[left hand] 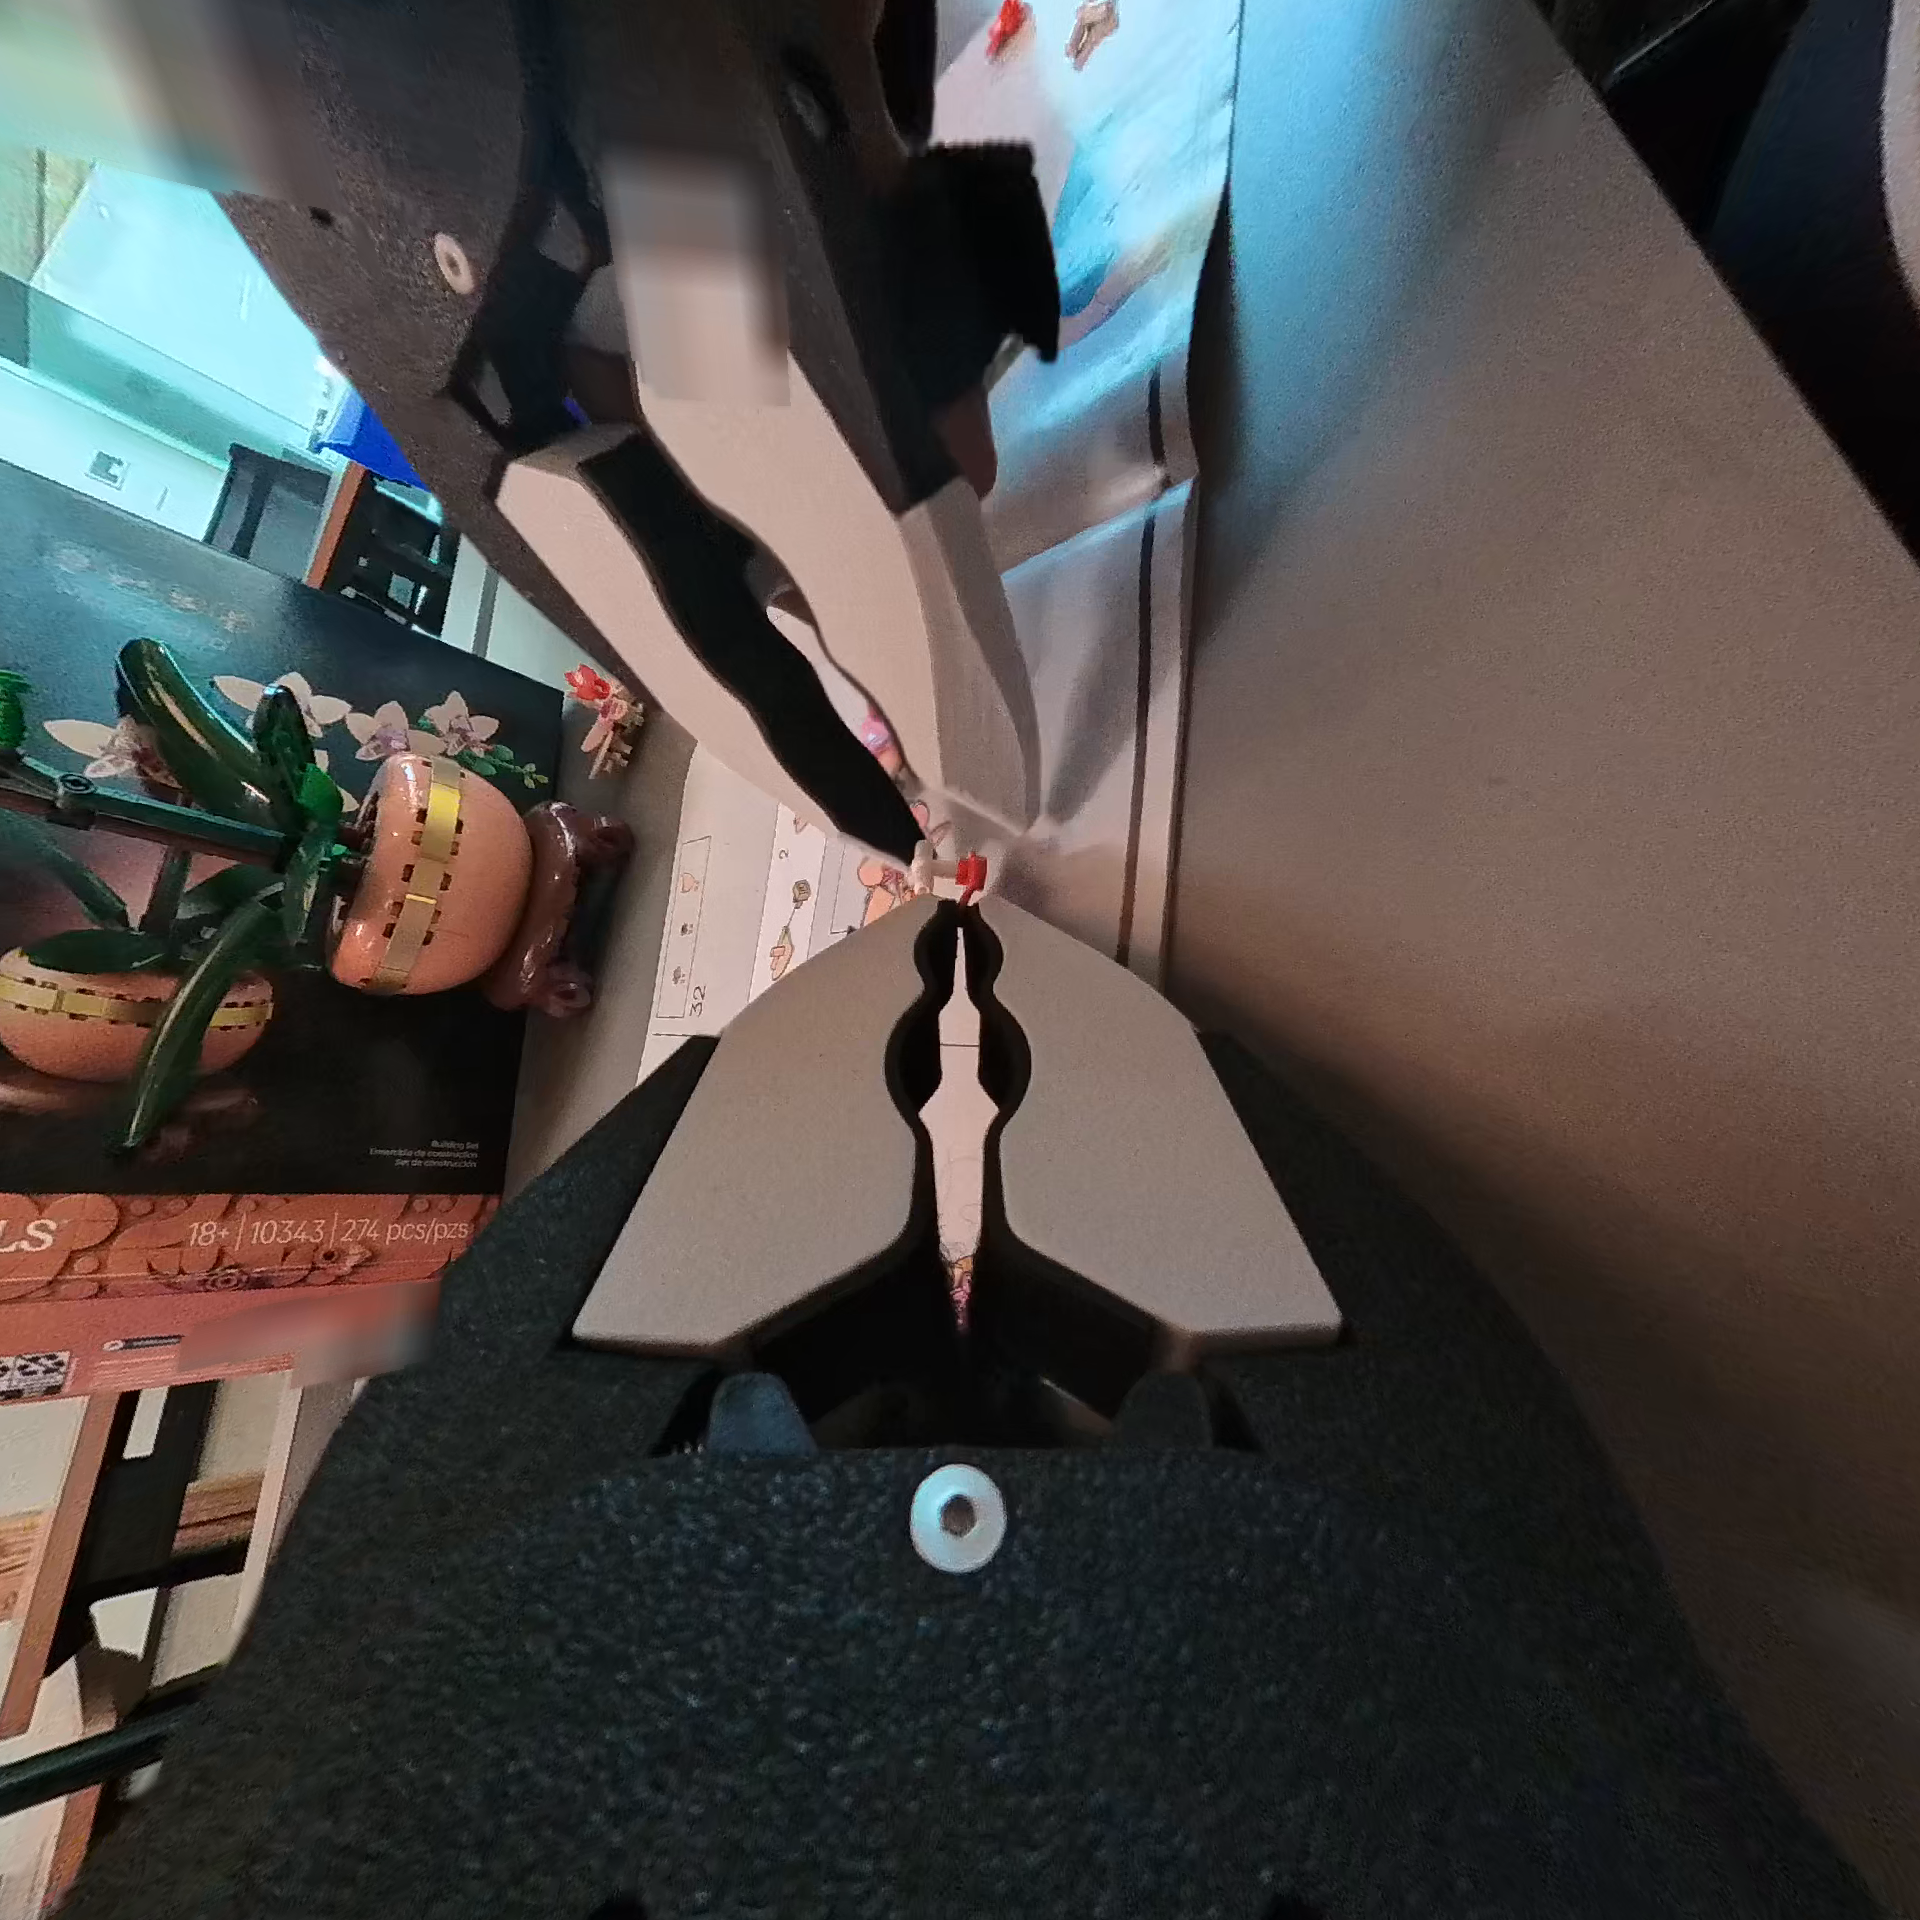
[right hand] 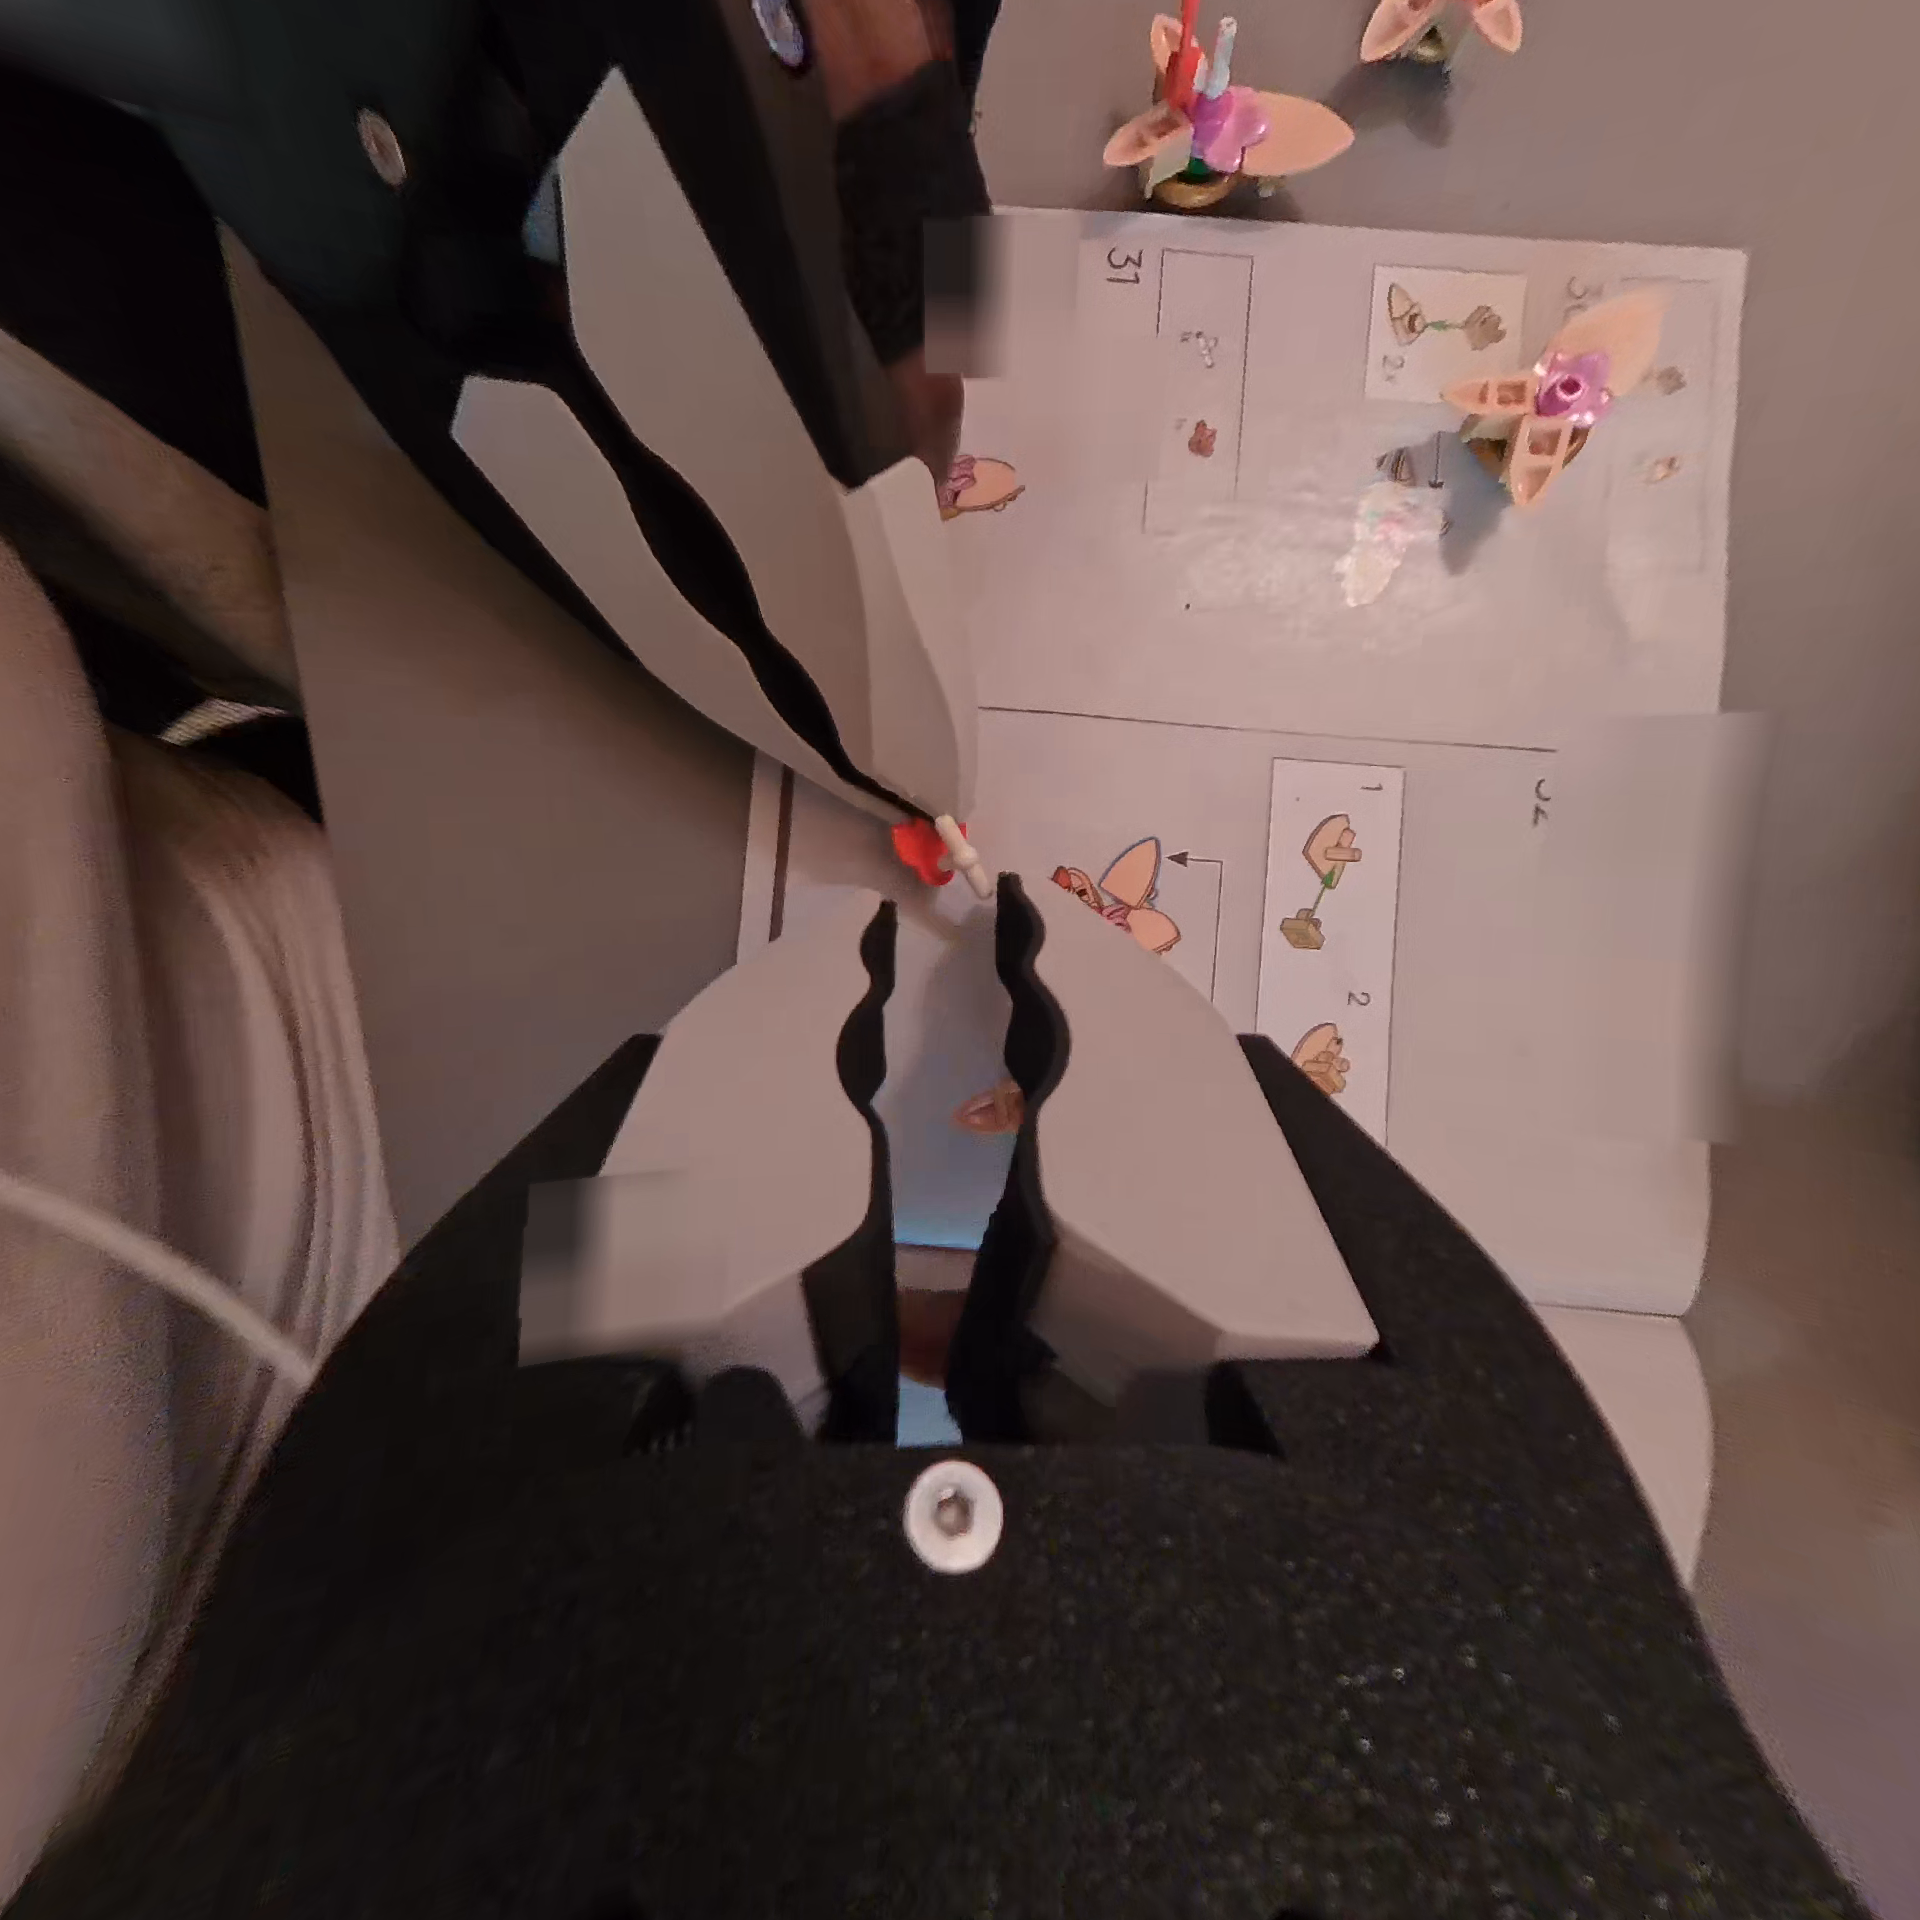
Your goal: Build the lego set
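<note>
My left gripper (left hand: 958,912) is shut on a small red flower piece (left hand: 971,871) with a thin white pin (left hand: 925,862) stuck in it, held above the instruction booklet (left hand: 727,914). In the right wrist view the left gripper (right hand: 925,816) reaches in from the upper left with the red piece (right hand: 920,852) and the white pin (right hand: 961,847). My right gripper (right hand: 943,899) is open, its tips on either side of the pin's free end, the right tip almost touching it. In the left wrist view the right gripper (left hand: 920,844) comes down from the upper left.
The open booklet (right hand: 1351,644) lies on the grey table (right hand: 1818,156). Built peach-and-pink flowers stand at the back (right hand: 1226,135) and on the page (right hand: 1548,405), beside a clear plastic scrap (right hand: 1382,540). The set's box (left hand: 260,935) stands at the left, a small flower (left hand: 608,717) beside it. Less than 4 cm separates the two grippers' tips. The clear plastic scrap (right hand: 1382,540) is about equally far from each gripper, around 10 cm.
</note>
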The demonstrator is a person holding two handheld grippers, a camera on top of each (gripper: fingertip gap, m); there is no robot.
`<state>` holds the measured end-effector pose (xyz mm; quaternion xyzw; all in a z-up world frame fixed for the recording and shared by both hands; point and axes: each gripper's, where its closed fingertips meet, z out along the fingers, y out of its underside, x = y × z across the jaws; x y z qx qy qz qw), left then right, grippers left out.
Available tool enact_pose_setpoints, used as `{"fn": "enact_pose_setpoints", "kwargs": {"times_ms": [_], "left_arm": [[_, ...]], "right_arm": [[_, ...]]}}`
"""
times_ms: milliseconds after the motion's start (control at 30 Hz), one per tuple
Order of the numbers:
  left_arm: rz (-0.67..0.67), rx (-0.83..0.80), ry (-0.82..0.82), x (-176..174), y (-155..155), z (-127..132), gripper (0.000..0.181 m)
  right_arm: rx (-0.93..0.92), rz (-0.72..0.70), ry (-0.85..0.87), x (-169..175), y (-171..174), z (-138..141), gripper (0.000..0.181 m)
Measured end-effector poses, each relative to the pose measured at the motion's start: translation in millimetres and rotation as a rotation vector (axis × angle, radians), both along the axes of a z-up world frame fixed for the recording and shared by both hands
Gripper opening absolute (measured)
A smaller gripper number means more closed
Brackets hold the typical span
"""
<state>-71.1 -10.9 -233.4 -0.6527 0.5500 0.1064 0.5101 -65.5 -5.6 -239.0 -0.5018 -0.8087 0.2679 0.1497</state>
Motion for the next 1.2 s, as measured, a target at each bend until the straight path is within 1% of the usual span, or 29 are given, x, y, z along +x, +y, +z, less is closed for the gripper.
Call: {"fn": "enact_pose_setpoints", "kwargs": {"times_ms": [67, 167, 233, 300, 467, 567, 667, 867, 1000, 1200], "left_arm": [[0.003, 0.0, -0.003, -0.4, 0.4, 0.2, 0.001], [0.0, 0.005, 0.0, -0.2, 0.3, 0.2, 0.001], [-0.006, 0.008, 0.003, 0.2, 0.1, 0.3, 0.001], [-0.009, 0.01, 0.005, 0.4, -0.1, 0.2, 0.001], [-0.013, 0.015, 0.009, 0.7, -0.4, 0.3, 0.001], [-0.015, 0.013, 0.009, 0.9, -0.5, 0.2, 0.001], [-0.018, 0.005, 0.014, 1.1, -1.0, -0.9, 0.001], [-0.014, -0.018, 0.005, 0.9, -1.0, -1.6, 0.001], [-0.015, -0.015, 0.011, 1.0, -1.2, -1.7, 0.001], [-0.019, -0.008, 0.021, 1.4, -1.4, -1.7, 0.001]], "right_arm": [[-0.068, 0.005, 0.0, 2.3, 0.8, 4.6, 0.02], [-0.202, 0.024, 0.025, 4.0, 2.8, 18.6, 0.018], [-0.286, 0.062, 0.02, 4.9, 2.4, 24.9, 0.014], [-0.326, 0.106, 0.027, 2.2, 2.6, 26.8, 0.007], [-0.287, 0.249, 0.007, -5.9, 2.6, 18.9, 0.002], [-0.253, 0.337, -0.042, -6.2, -1.0, 12.8, 0.002], [-0.229, 0.387, -0.09, -4.3, -3.4, 6.8, 0.001], [-0.209, 0.392, -0.107, -2.0, -3.5, 5.7, 0.0], [-0.179, 0.357, -0.075, -2.7, -3.2, 5.9, 0.0], [-0.189, 0.294, -0.047, -2.7, -3.1, 5.5, 0.0]]}}
